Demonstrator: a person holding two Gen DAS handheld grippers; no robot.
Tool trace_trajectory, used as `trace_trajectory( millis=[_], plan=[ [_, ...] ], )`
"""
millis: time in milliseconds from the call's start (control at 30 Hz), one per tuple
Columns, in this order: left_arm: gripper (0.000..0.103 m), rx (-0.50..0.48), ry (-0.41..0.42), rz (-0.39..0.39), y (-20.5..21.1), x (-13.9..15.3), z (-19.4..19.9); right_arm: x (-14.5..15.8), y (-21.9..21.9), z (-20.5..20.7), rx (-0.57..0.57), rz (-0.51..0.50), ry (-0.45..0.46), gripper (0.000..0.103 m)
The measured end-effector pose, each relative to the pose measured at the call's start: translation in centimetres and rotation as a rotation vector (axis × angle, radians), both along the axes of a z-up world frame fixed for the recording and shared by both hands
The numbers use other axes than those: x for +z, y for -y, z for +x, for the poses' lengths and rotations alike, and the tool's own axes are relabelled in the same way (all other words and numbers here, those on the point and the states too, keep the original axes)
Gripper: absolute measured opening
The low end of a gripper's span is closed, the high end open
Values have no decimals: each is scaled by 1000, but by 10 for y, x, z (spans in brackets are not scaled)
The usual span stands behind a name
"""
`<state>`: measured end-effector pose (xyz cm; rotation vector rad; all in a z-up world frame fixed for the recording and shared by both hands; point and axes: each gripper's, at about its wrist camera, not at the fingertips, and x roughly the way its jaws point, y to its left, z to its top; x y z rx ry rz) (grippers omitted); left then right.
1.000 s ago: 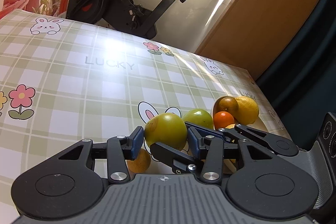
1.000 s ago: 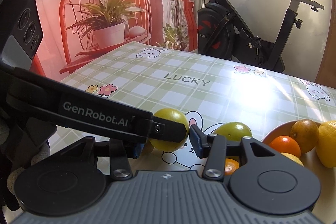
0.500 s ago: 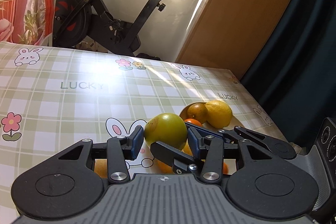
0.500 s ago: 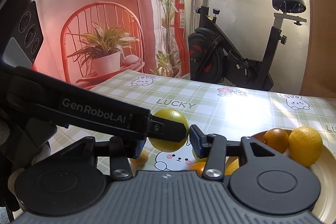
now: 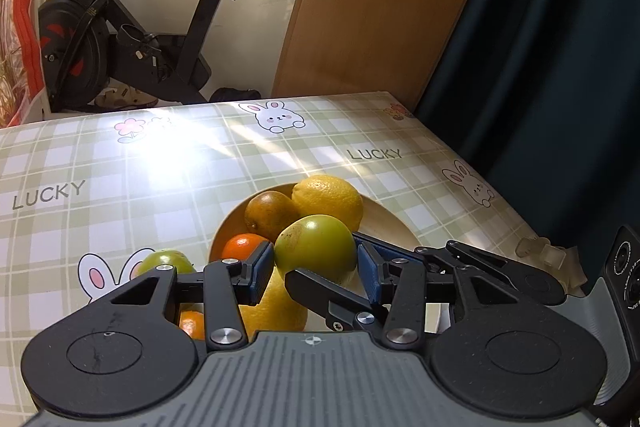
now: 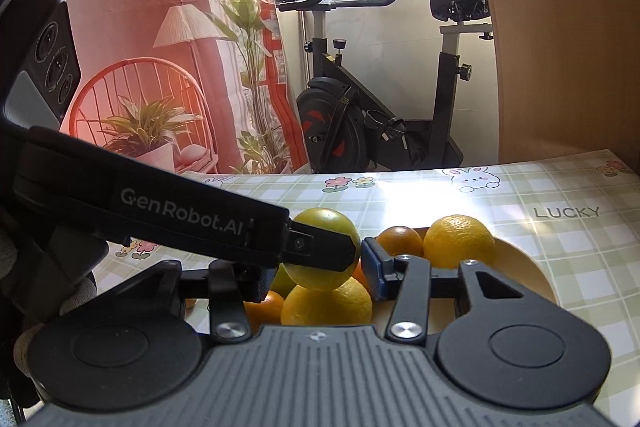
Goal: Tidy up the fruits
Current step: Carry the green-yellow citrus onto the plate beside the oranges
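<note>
My left gripper [image 5: 316, 267] and my right gripper [image 6: 316, 267] are both shut on the same yellow-green fruit [image 5: 316, 247], also seen in the right wrist view [image 6: 324, 249]. I hold it above a tan bowl [image 5: 384, 223] [image 6: 520, 267]. The bowl holds a lemon [image 5: 328, 201] [image 6: 458, 241], a brownish orange [image 5: 270, 213] [image 6: 400, 241], a small orange [image 5: 244, 247] and a large yellow fruit [image 5: 276, 311] [image 6: 326, 305] right under the held one. A green fruit [image 5: 166, 261] and a small orange [image 5: 192, 323] lie on the table left of the bowl.
The table has a green checked cloth [image 5: 120, 195] with bunnies and "LUCKY" print. A clear plastic piece [image 5: 544, 253] lies near its right edge. An exercise bike [image 6: 376, 123] stands behind the table; a dark curtain [image 5: 552, 47] hangs on the right.
Both grippers carried the yellow-green fruit to the right, from over the bunny print to above the bowl. The bowl's fruits now lie directly beneath it.
</note>
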<state>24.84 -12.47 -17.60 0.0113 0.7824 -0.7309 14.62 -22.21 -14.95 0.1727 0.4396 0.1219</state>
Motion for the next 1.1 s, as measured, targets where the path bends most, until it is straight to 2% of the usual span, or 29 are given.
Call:
trace_trajectory(
  millis=[200, 467, 1100],
  plan=[
    [48, -17, -9, 55, 35, -12, 4, -10, 37, -6, -41, 26, -18, 48],
    [48, 15, -10, 131, 45, -19, 15, -26, 55, 4, -27, 62, -42, 48],
    [49, 20, -25, 127, 45, -24, 23, -35, 51, 23, -34, 36, -101, 48]
  ],
)
